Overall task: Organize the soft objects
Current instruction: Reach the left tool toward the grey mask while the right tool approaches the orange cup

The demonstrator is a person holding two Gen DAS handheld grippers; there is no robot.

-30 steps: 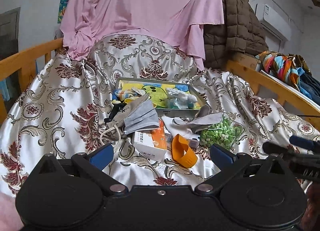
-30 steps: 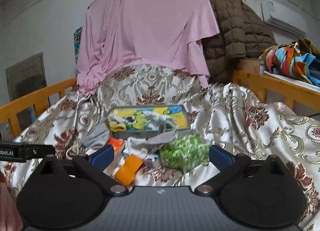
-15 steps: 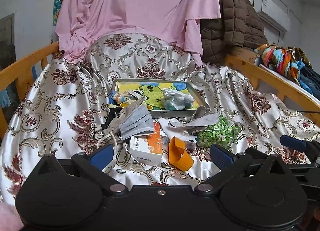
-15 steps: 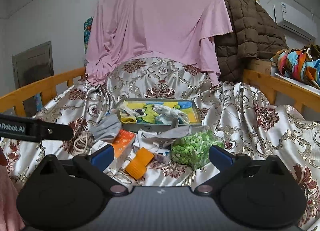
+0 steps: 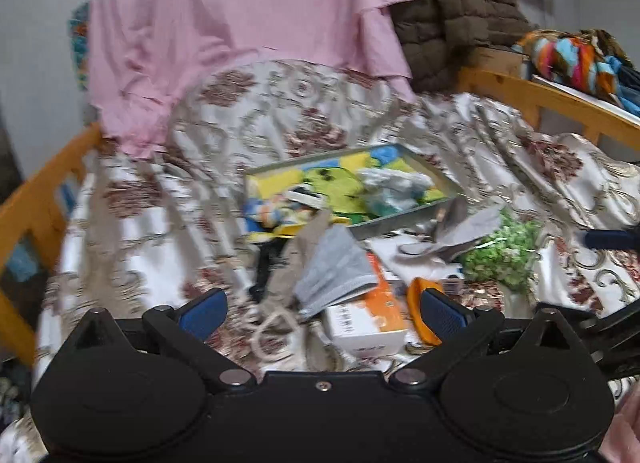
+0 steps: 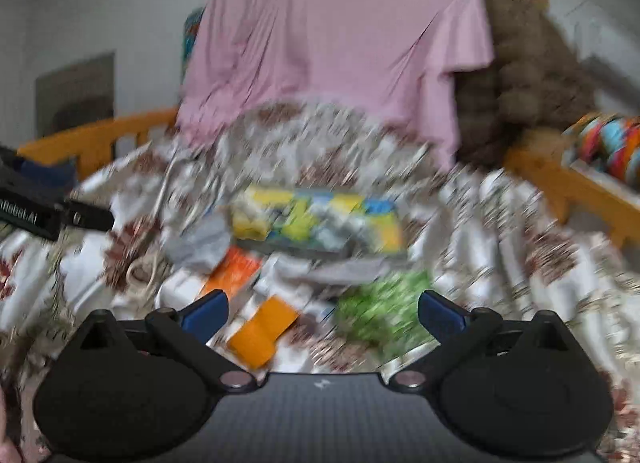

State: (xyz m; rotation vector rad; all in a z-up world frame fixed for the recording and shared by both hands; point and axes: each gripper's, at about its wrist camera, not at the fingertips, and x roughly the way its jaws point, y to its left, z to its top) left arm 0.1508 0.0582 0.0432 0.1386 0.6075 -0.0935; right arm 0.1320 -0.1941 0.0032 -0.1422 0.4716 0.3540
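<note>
Both grippers closer to pile than 0.5 s ago; left gripper and right gripper wide, empty. Grey mask between left jaws: approach slowly, pinch edge.

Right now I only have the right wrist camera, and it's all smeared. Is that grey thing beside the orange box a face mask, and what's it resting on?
Observer: Yes. The left wrist view shows a grey face mask, and it lies partly over the orange-and-white box.
Operator: Is the left gripper holding anything?
Observer: No. The left gripper is open, with nothing clamped between its fingers.
Operator: What's in the tray?
Observer: A pale crumpled soft item sits towards the right side of the tray. I cannot tell what it is.
</note>
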